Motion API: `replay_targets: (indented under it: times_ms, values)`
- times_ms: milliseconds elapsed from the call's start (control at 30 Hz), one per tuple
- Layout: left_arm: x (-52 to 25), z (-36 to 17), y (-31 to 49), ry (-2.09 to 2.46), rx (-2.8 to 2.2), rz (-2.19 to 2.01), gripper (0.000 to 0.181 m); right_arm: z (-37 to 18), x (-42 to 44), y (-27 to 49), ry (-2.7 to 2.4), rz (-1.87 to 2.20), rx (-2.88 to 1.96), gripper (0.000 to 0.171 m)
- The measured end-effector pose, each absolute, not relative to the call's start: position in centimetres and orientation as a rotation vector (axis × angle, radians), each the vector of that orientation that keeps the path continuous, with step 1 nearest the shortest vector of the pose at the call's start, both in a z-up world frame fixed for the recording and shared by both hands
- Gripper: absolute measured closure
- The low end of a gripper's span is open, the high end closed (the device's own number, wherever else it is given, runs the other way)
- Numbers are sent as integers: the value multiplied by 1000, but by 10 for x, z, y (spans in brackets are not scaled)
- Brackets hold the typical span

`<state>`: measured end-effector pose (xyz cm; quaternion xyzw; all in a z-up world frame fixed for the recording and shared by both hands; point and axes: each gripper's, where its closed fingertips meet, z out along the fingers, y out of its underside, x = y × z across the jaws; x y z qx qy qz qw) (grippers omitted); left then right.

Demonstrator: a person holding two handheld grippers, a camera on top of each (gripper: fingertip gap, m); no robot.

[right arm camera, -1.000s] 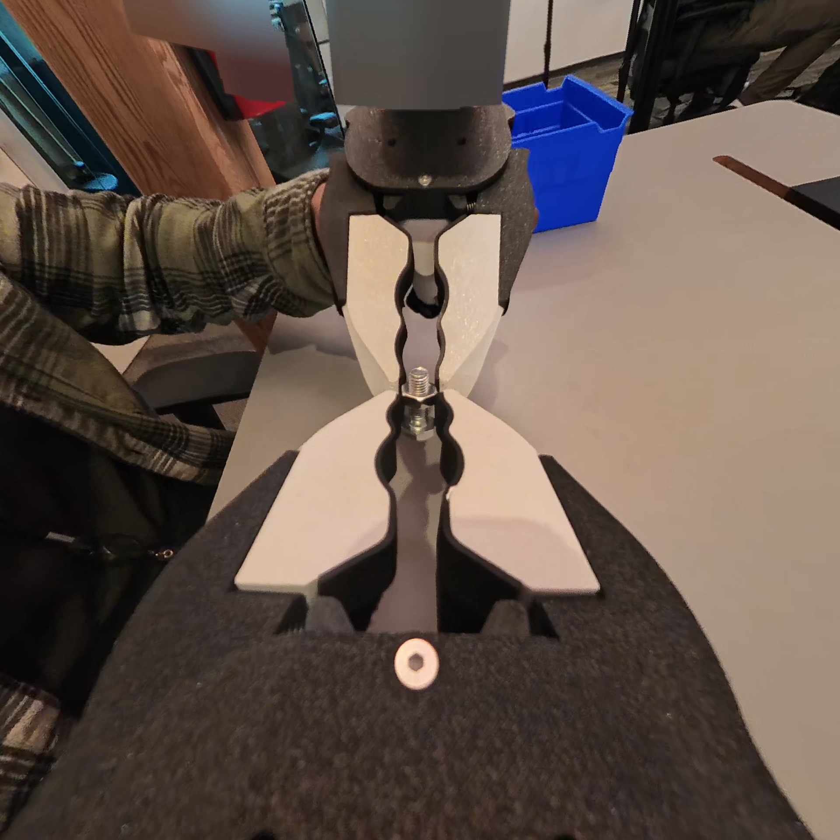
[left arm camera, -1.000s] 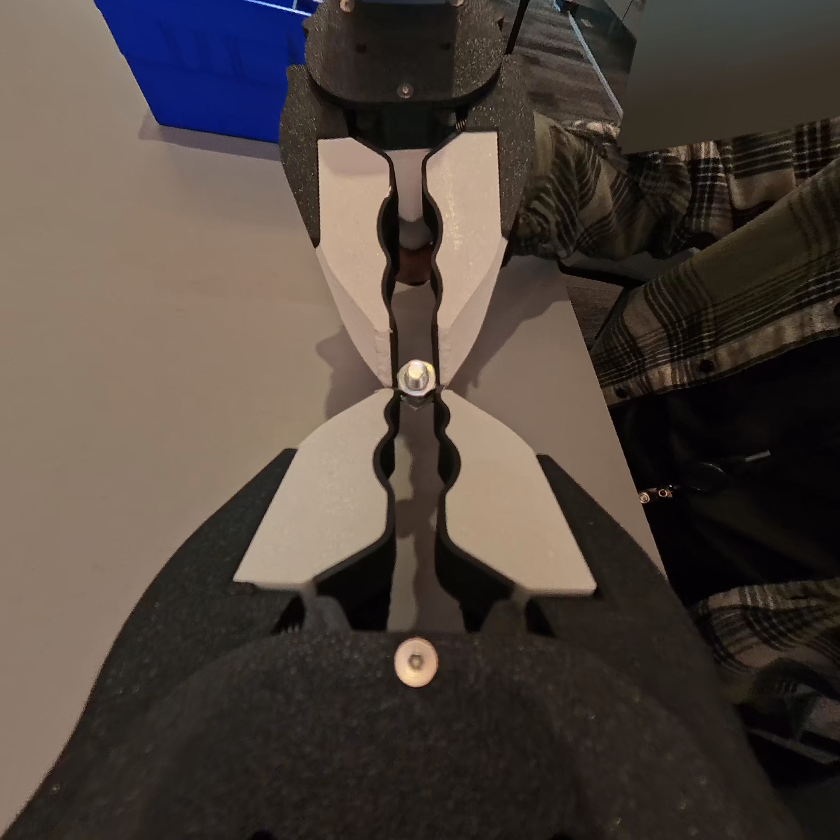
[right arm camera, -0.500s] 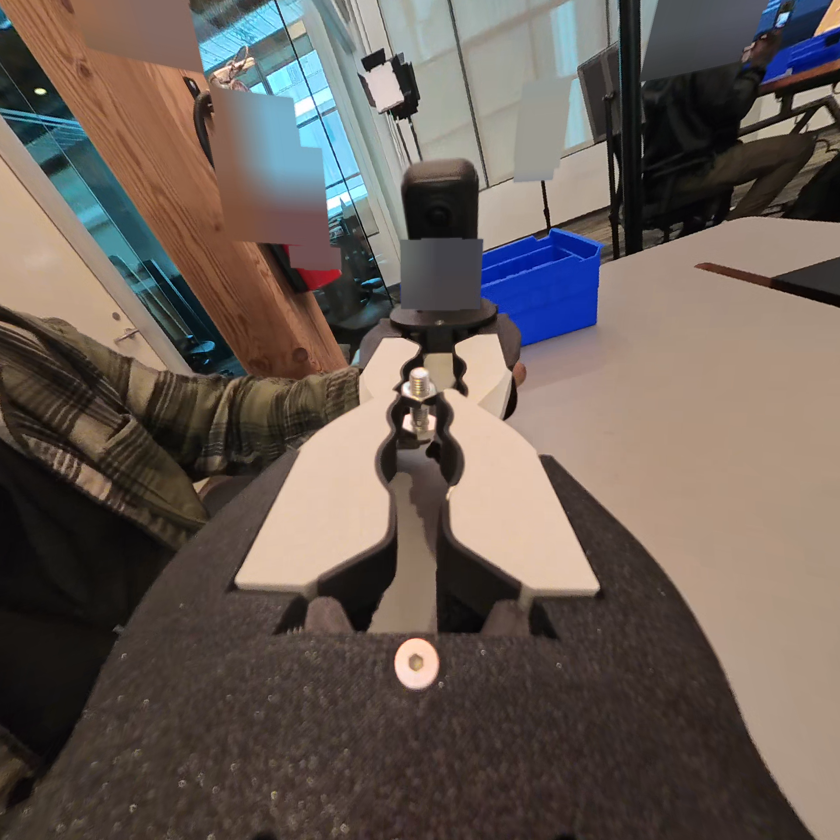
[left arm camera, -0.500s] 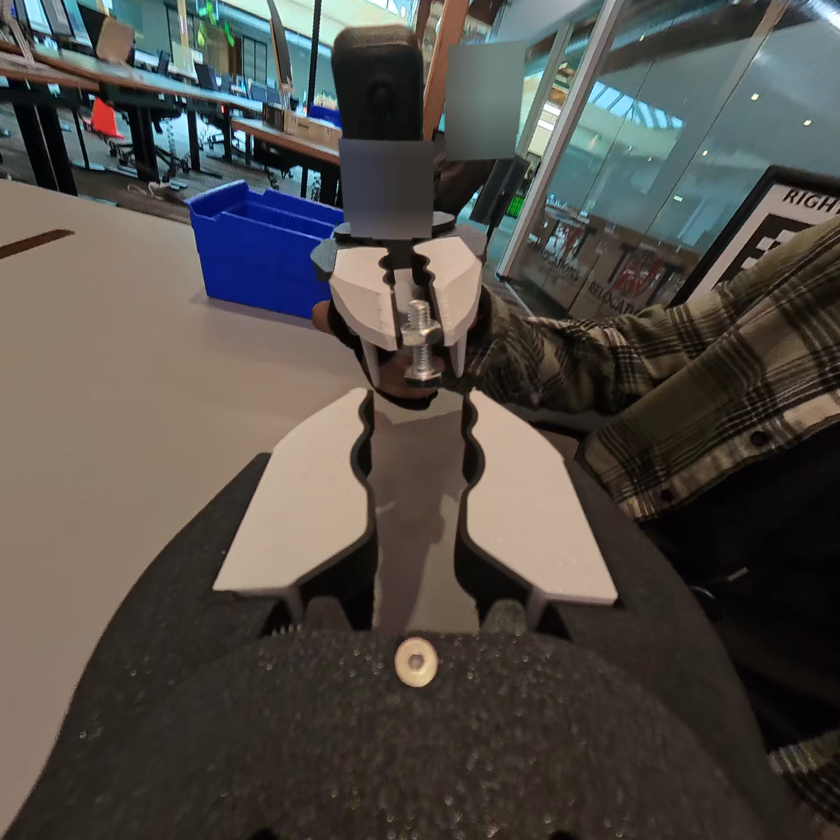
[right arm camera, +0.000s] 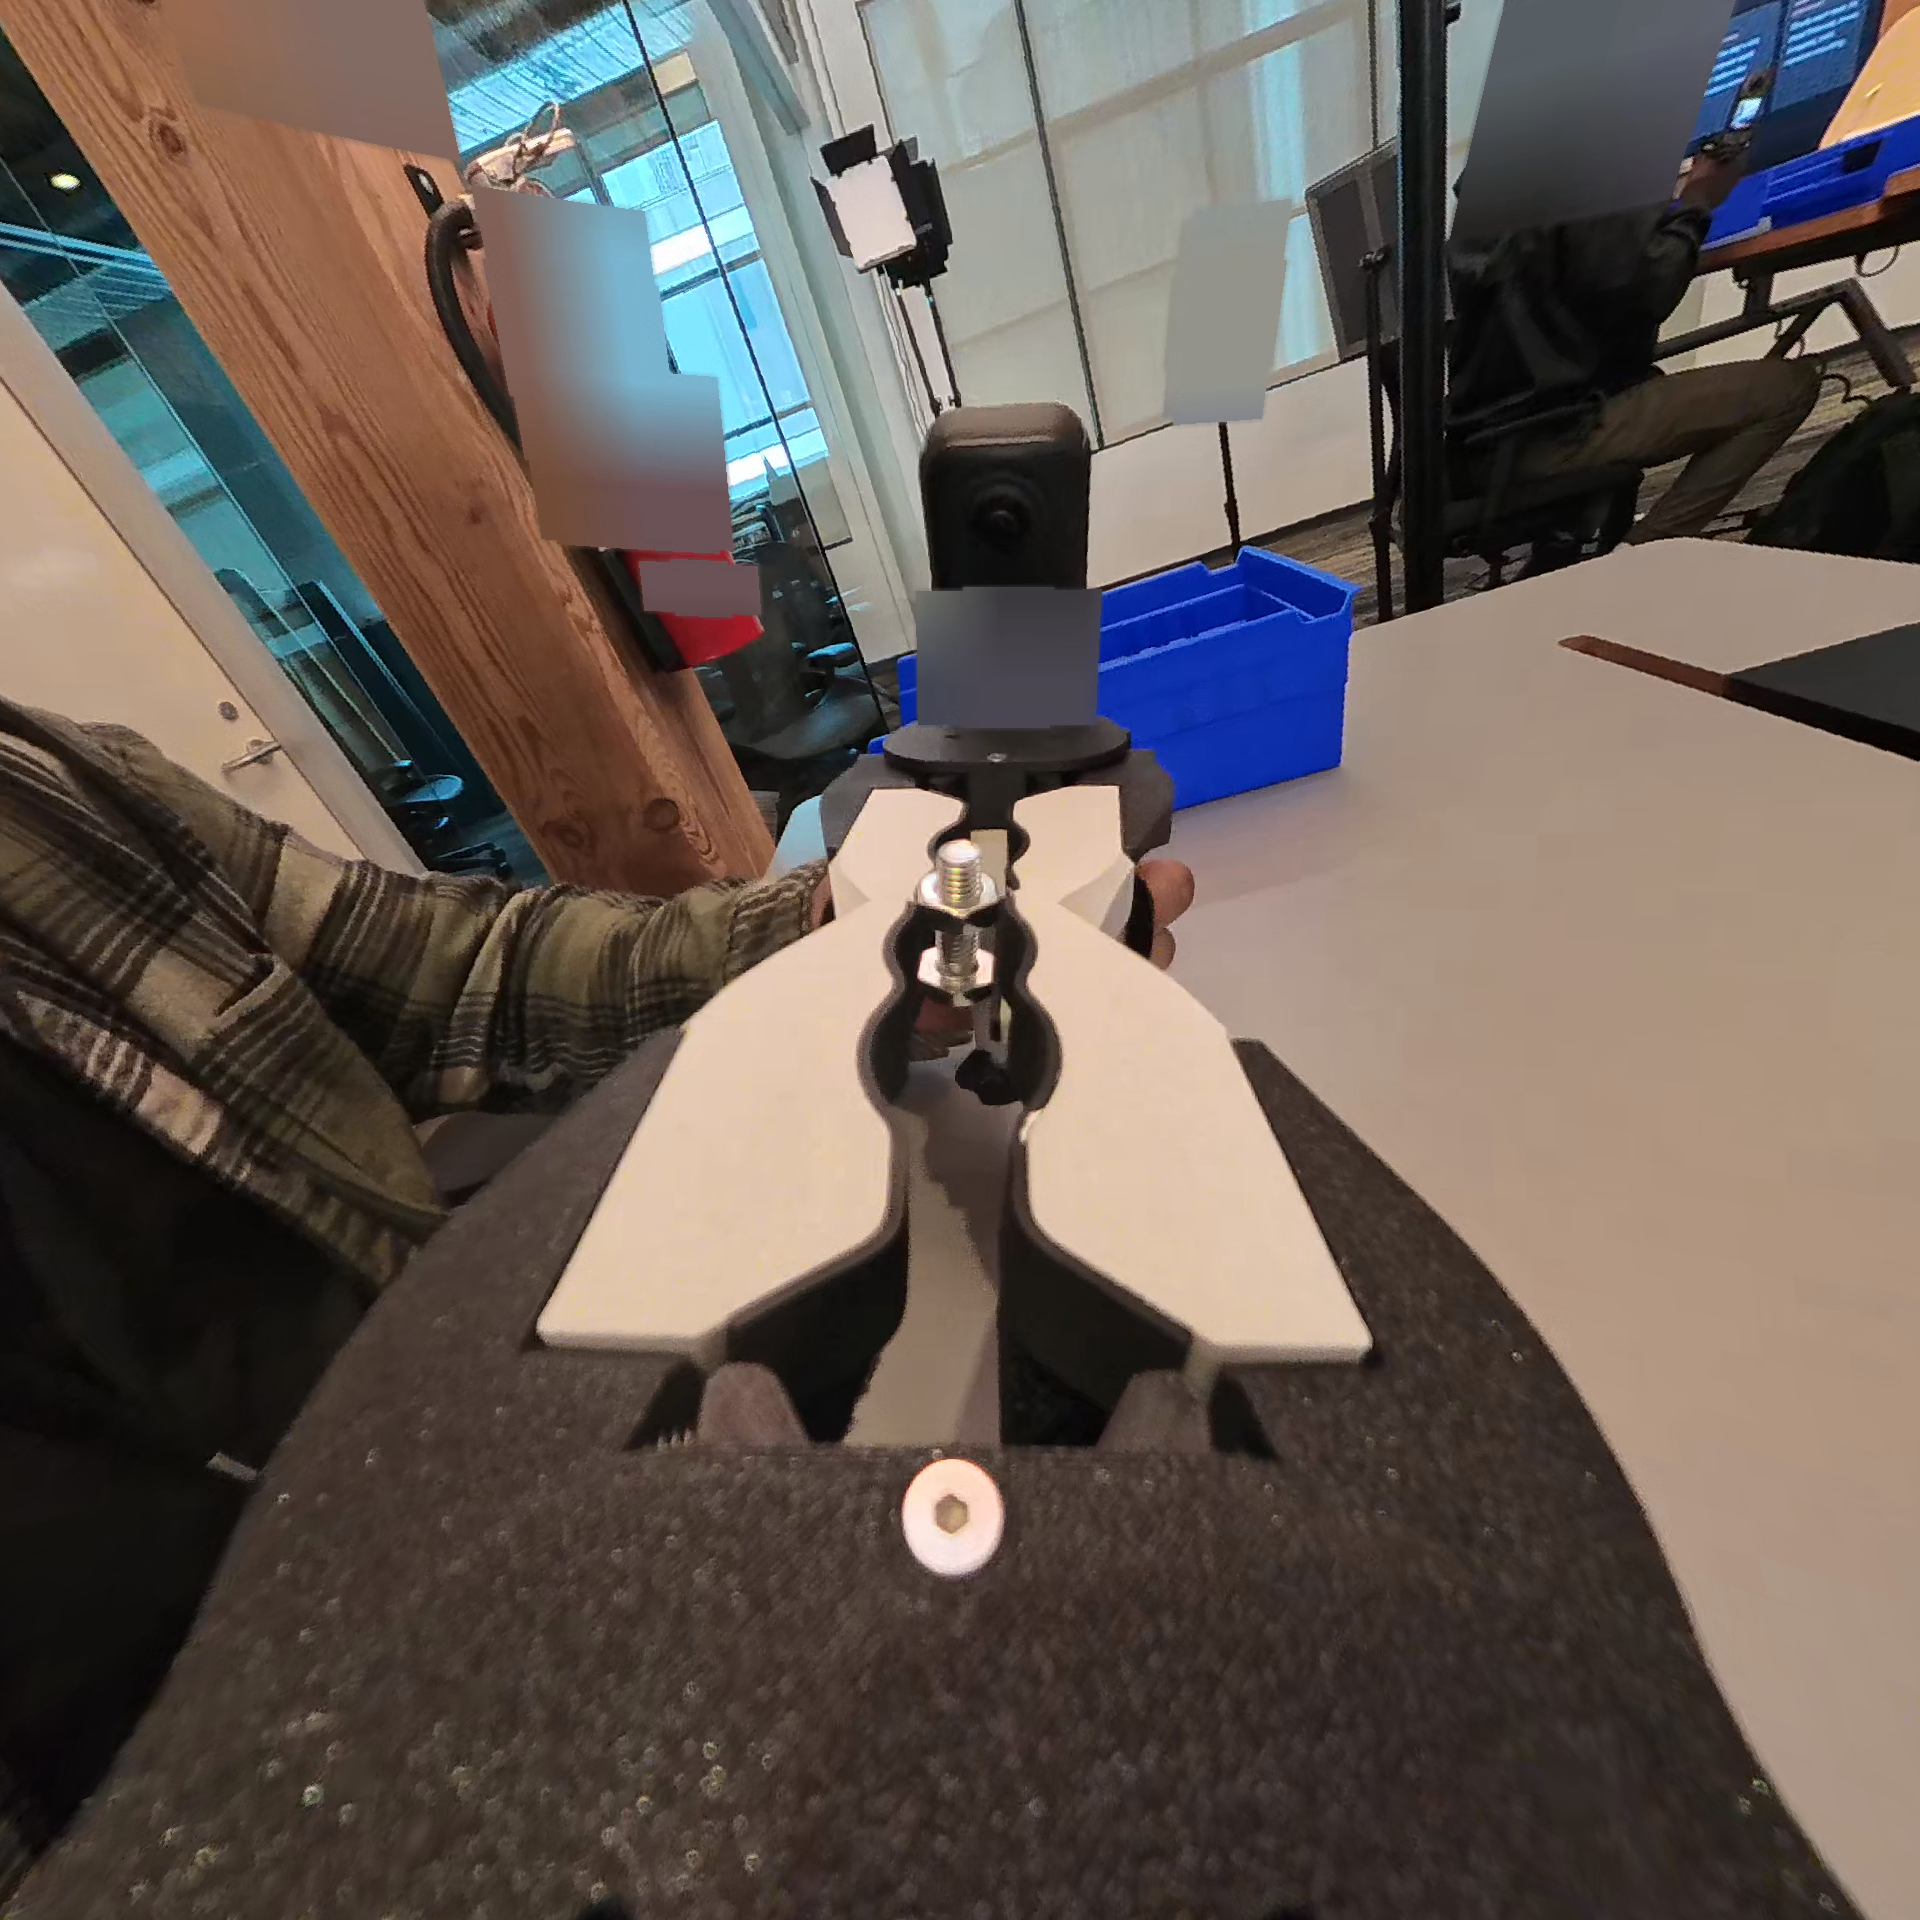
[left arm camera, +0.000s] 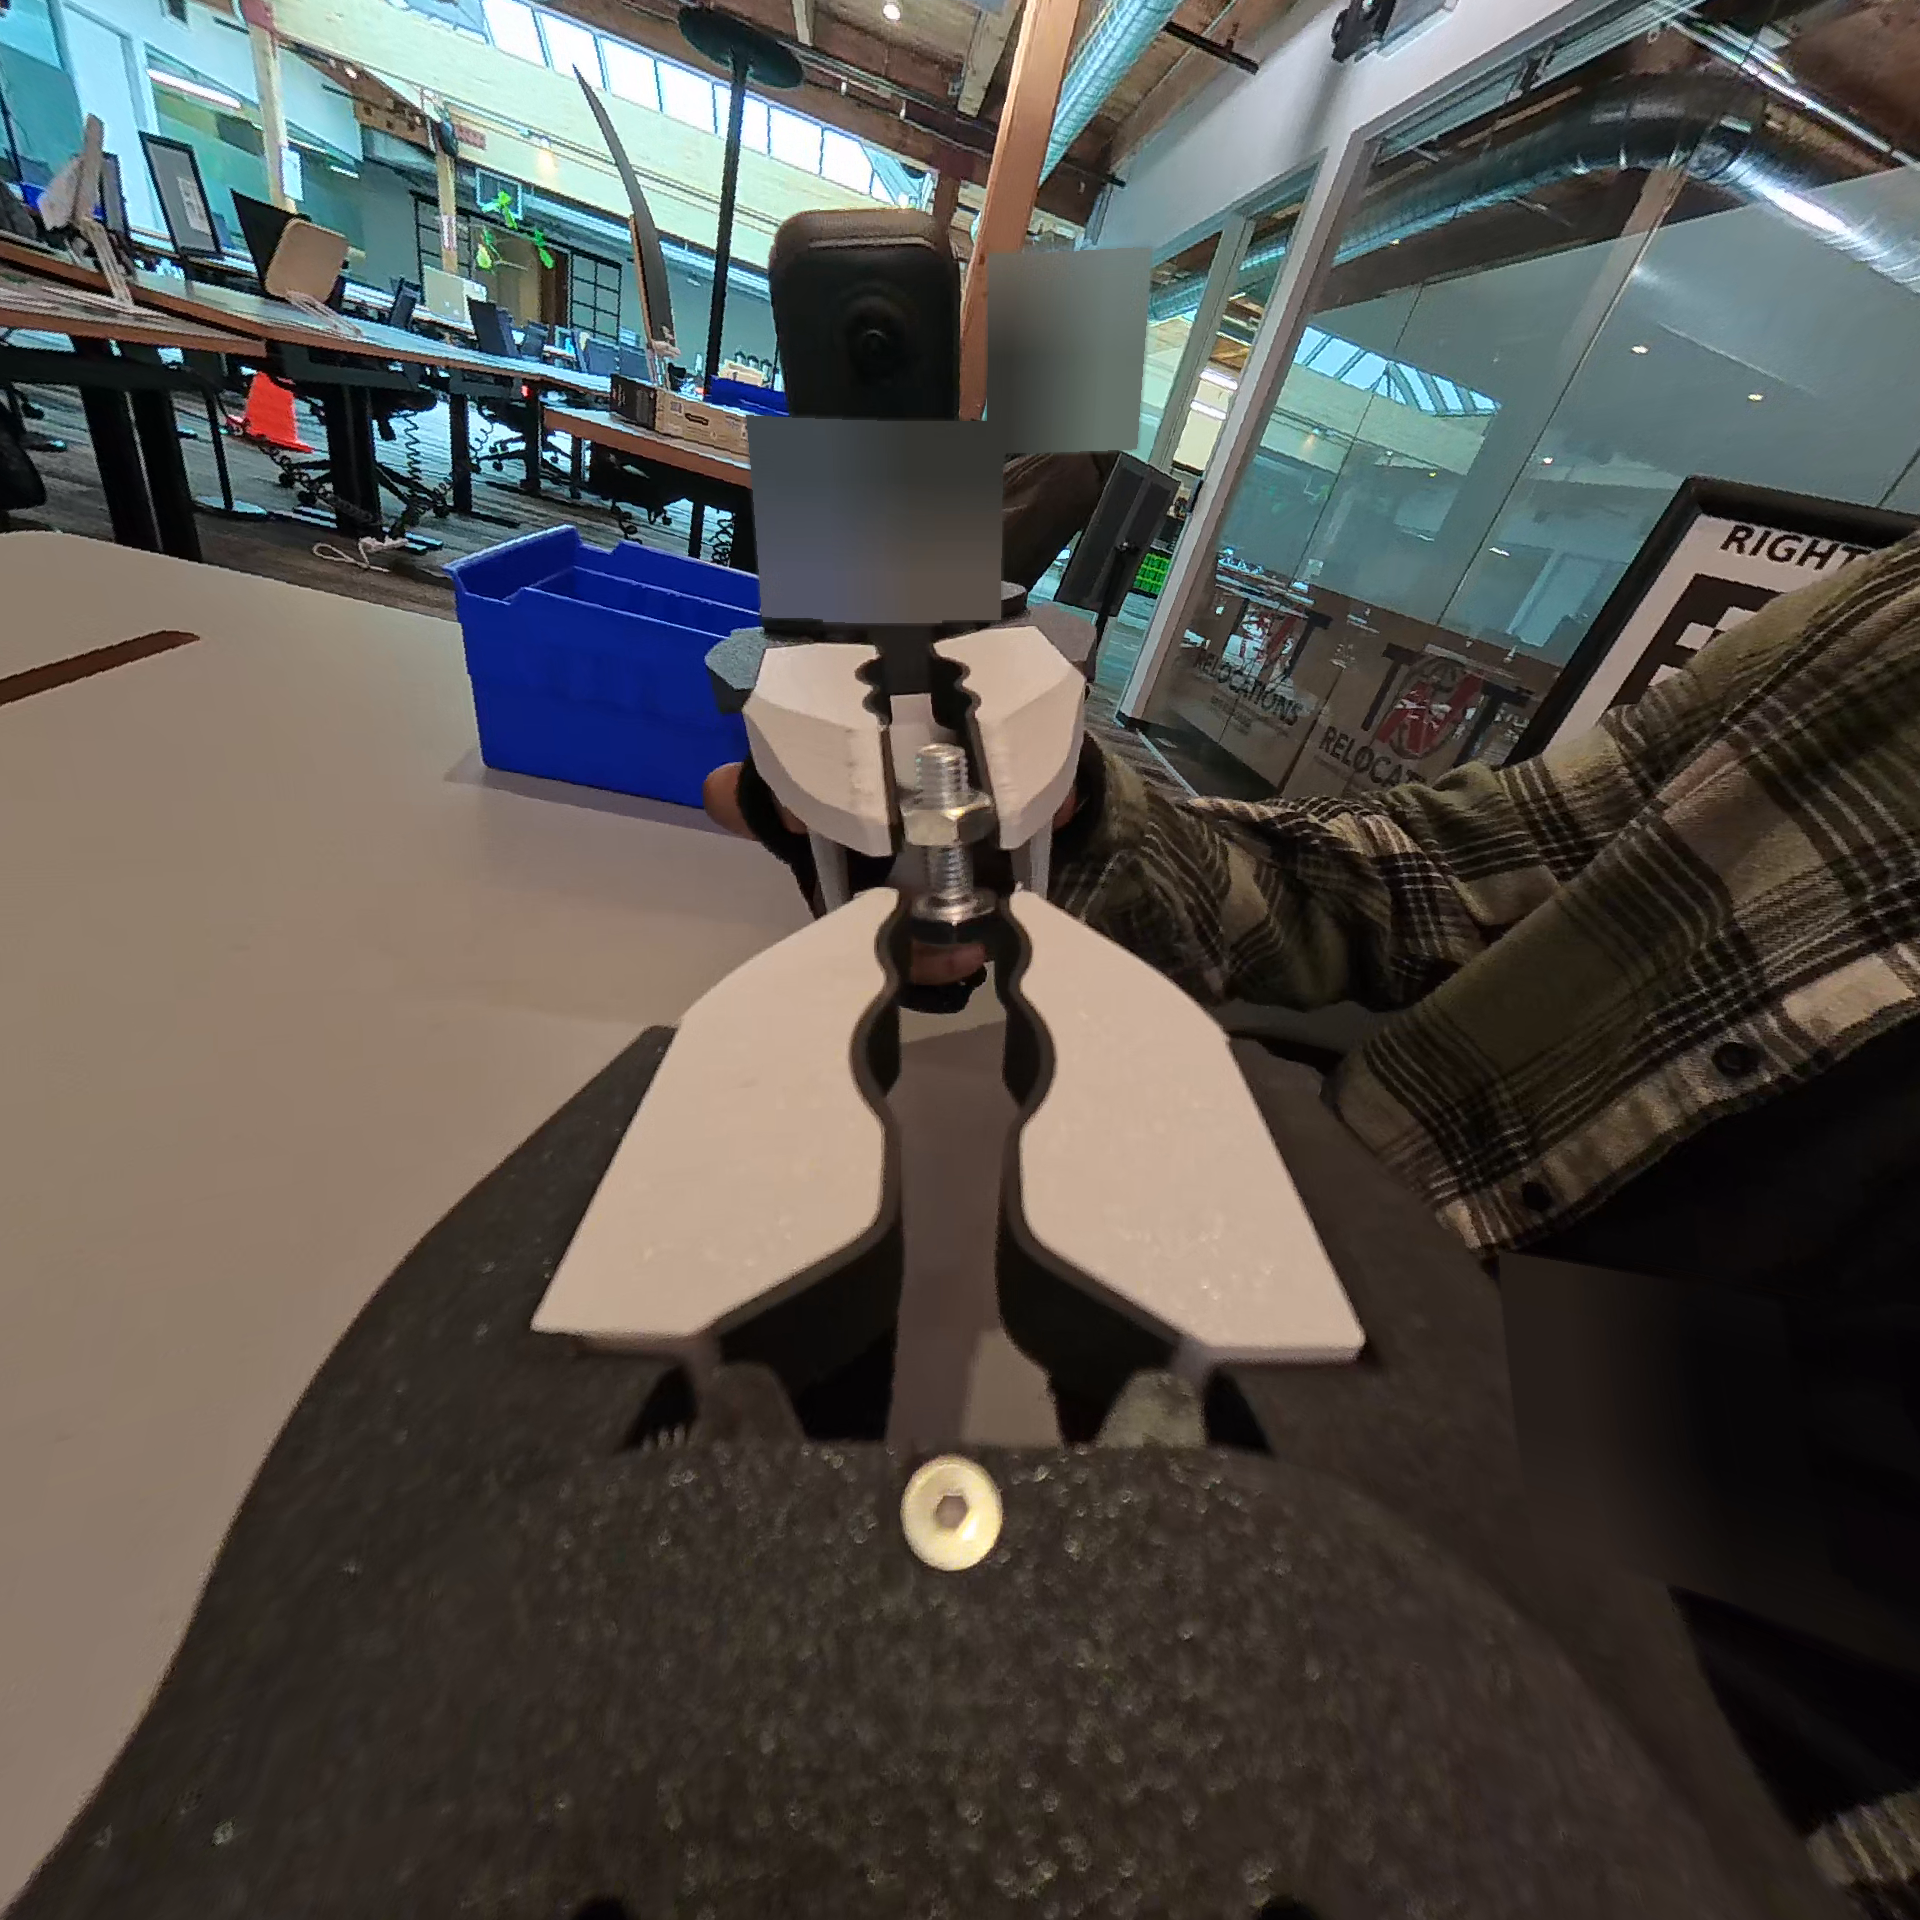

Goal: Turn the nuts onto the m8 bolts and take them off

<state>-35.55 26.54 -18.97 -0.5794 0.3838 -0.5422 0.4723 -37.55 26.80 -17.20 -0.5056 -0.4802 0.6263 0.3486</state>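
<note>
A silver M8 bolt (left arm camera: 940,774) stands upright in the air over the table's near edge, with a hex nut (left arm camera: 943,826) threaded partway down it. My left gripper (left arm camera: 945,920) is shut on the bolt's head (left arm camera: 945,906) from one side. My right gripper (right arm camera: 956,906) faces it and is shut on the nut (right arm camera: 954,891); the bolt's head (right arm camera: 956,971) shows just below its tips. The left gripper's white fingers (right arm camera: 1091,862) lie behind the bolt in the right wrist view.
A blue bin (left arm camera: 613,665) stands on the grey table (left arm camera: 260,935) behind the grippers, also in the right wrist view (right arm camera: 1236,665). A person's plaid sleeves (left arm camera: 1455,883) reach in from the table's edge. A black panel (right arm camera: 1829,675) lies at the far right. My two grippers' fingertips are within a few centimetres of each other.
Both grippers tilted up from facing down at the table. The left gripper opened and drew back off the bolt, then closed on the bolt's head again. The right kept its hold.
</note>
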Motion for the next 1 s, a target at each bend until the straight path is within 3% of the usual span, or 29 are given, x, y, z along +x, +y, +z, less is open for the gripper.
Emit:
replay_targets:
  times_ms: [433,567,667,1000]
  values:
    - [-355,-193,267,989,-1401,-1241,167,-175,-376,268,-1329,1566,-1338,157]
    - [-357,-194,266,989,-1382,-1246,168,-174,-376,271,-1360,1532,-1331,138]
    - [-357,-196,264,998,-1369,-1272,167,-173,-375,269,-1458,1495,-1311,136]
    - [-349,-214,259,1102,-1450,-1206,168,-196,-352,264,-2373,735,-1288,138]
